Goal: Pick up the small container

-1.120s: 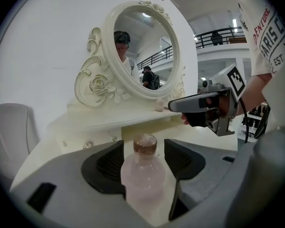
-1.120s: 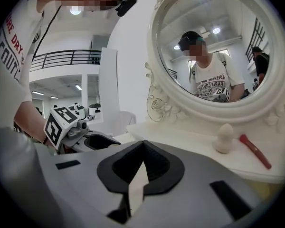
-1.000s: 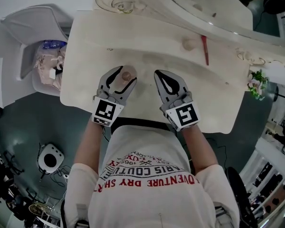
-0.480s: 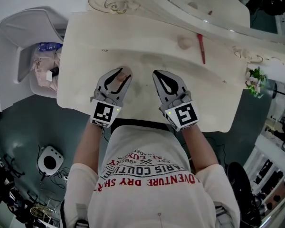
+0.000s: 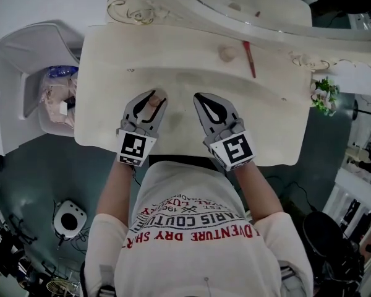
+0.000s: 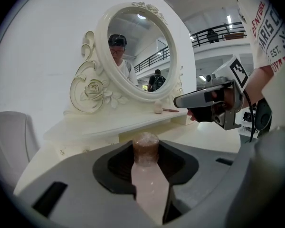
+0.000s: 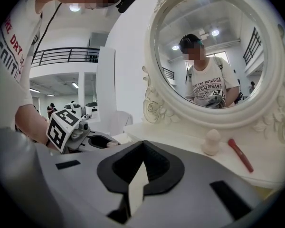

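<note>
- Gripped already: small container, a pale pink bottle with a brownish glittery cap, between the 2 jaws of the left gripper, pads pressed against its sides.
- Found over the front part of the table, at about 11 o'clock from the person's chest in the head view, cap pointing toward 12 o'clock, away from the body.
- Cannot tell whether lifted clear of the tabletop or resting on it; no view shows the underside.
- Right gripper at 3 o'clock of the left one, near but apart, jaws pressed together at the tips on nothing, only a sliver of tabletop showing between them.
- Untouched at the back of the table: a small egg-shaped thing at 12 o'clock from the right gripper, and a red stick just beside it at 3 o'clock, both in front of the oval mirror.
- Judged as done: the reach and the close on the container.
- Judged as left: the lift itself, or at least a clear rise above the surface, with the squeeze kept firm.
- Possible worry: a smooth, narrow bottle held only by its sides, so likely to slip or swivel if the squeeze loosens.
</note>
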Demonstrator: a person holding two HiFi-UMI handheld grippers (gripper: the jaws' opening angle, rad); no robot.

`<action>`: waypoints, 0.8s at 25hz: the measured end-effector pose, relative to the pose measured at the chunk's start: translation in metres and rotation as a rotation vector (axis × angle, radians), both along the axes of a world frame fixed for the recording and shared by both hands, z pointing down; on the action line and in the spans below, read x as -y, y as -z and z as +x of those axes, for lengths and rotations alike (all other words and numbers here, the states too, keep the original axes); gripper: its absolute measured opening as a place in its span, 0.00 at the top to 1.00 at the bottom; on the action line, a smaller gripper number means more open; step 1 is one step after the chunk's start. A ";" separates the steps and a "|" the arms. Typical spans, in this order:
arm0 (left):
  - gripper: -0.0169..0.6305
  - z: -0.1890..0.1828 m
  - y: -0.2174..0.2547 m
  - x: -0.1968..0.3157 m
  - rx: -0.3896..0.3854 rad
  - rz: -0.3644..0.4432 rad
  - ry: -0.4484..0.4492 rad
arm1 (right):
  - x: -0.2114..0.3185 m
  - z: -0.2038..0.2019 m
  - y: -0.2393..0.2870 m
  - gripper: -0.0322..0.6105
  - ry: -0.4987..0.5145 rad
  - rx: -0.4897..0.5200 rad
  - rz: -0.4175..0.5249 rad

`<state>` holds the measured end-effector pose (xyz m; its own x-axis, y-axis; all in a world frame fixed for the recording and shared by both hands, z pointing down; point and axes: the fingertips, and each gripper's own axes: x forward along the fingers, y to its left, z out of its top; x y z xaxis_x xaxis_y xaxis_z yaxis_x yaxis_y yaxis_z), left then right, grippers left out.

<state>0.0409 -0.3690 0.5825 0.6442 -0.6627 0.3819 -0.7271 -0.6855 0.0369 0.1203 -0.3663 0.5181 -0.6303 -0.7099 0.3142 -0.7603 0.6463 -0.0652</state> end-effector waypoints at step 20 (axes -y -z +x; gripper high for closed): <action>0.75 0.003 0.151 0.001 -0.053 0.134 -0.101 | 0.002 0.029 0.102 0.95 -0.212 0.012 0.124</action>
<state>0.0435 -0.3700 0.4312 0.7272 -0.6360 0.2584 -0.6535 -0.7566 -0.0230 0.1491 -0.3682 0.4162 -0.4666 -0.8591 0.2102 -0.8793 0.4763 -0.0054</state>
